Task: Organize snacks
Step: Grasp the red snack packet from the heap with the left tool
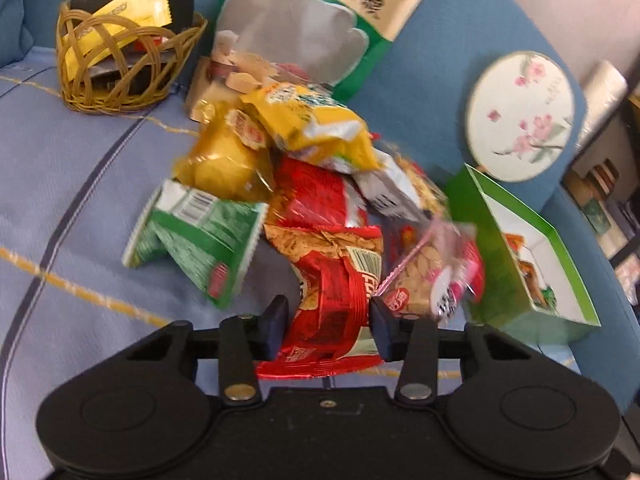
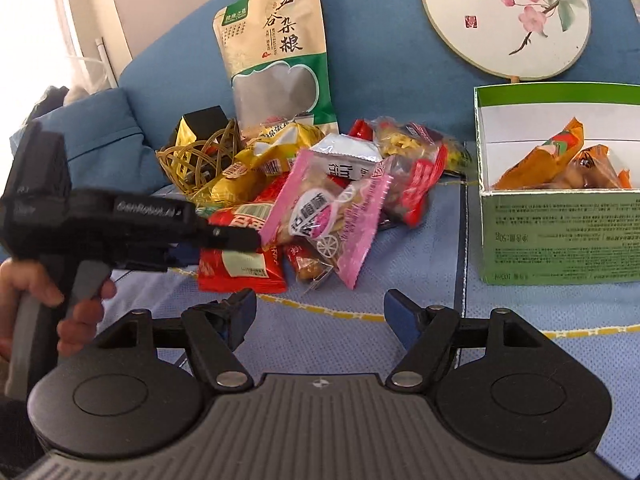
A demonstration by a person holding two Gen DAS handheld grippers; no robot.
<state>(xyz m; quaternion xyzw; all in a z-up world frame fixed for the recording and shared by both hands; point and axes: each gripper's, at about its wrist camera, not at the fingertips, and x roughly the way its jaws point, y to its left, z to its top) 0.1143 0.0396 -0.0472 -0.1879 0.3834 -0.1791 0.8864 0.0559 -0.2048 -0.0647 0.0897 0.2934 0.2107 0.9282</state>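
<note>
Several snack packets (image 1: 320, 184) between wicker basket (image 1: 120, 68) and green box (image 1: 532, 256).

A loose heap of snack packets lies on the blue sofa seat: a red packet (image 1: 332, 304) nearest, a green packet (image 1: 196, 236) to its left, yellow packets (image 1: 316, 124) farther back and a pink packet (image 2: 332, 216) leaning on the right side. Behind the heap, a tall beige-and-green pouch (image 2: 276, 60) stands against the backrest. At far left sits a wicker basket (image 1: 120, 60) holding a yellow sachet, and at right an open green box (image 2: 560, 240) holds orange-wrapped snacks (image 2: 560, 164).
</note>
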